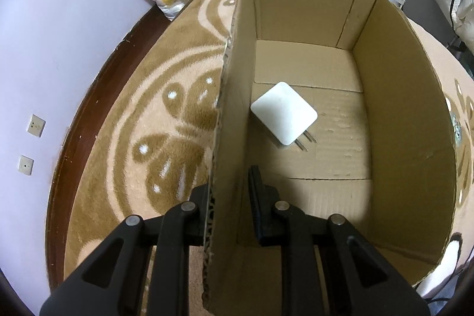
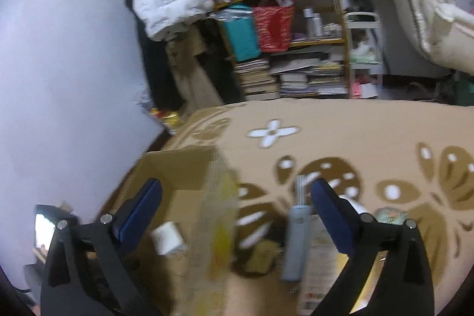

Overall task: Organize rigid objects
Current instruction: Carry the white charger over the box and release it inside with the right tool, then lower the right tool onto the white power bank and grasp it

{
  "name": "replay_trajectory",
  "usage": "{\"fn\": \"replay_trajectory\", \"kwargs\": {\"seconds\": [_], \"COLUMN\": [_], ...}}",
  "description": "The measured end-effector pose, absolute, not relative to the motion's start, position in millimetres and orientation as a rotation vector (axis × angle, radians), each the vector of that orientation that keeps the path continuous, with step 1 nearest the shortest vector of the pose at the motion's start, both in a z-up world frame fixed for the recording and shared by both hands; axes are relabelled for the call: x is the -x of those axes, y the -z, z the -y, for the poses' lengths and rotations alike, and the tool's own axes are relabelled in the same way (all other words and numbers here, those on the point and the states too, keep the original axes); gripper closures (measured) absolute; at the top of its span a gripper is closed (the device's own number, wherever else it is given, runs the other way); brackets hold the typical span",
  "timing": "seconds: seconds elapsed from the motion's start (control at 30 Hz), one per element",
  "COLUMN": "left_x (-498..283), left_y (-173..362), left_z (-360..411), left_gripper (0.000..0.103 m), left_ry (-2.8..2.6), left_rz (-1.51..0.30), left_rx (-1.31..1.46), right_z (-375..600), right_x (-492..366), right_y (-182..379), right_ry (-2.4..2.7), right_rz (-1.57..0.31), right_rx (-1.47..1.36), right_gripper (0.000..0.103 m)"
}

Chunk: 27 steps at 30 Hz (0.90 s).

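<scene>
Left wrist view: white charger (image 1: 283,117) lies flat in cardboard box (image 1: 400,108), prongs toward camera; left gripper (image 1: 229,197) clamps the box wall, right gripper (image 2: 237,197) gapes empty.

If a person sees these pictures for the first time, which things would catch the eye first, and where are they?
First the big open cardboard box on the patterned carpet, with a white plug adapter lying alone on its floor. Next the left hand-held gripper, shut on the box's near wall. In the blurred right view, the right hand-held gripper stands wide open with nothing between its pads, above small items on the carpet beside the box.
</scene>
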<state>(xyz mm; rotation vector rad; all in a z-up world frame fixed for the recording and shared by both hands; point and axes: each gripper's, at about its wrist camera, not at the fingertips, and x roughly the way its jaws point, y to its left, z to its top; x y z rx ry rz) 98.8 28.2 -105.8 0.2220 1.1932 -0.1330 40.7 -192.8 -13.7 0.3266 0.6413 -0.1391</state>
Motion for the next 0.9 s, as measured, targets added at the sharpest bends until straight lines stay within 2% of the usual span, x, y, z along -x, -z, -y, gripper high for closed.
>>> {"fn": "replay_trajectory", "kwargs": {"seconds": [0.47, 0.83, 0.9], "left_x": [-99.9, -102.5, -103.6], "left_y": [106.1, 106.1, 107.0], "left_z": [-29.1, -29.2, -28.4], "left_gripper": [0.085, 0.085, 0.085], "left_ry": [0.111, 0.110, 0.109], "left_rz": [-1.178, -1.179, -1.181], "left_rx": [-0.241, -0.260, -0.265], "right_z": [228.4, 247.5, 254.3], "right_x": [-23.6, -37.1, -41.5], "right_y": [71.1, 101.8, 106.1], "right_ry": [0.253, 0.318, 0.327], "right_rz": [-0.771, -0.797, -0.806], "right_rx": [-0.294, -0.288, -0.306], "right_gripper": [0.000, 0.000, 0.003]}}
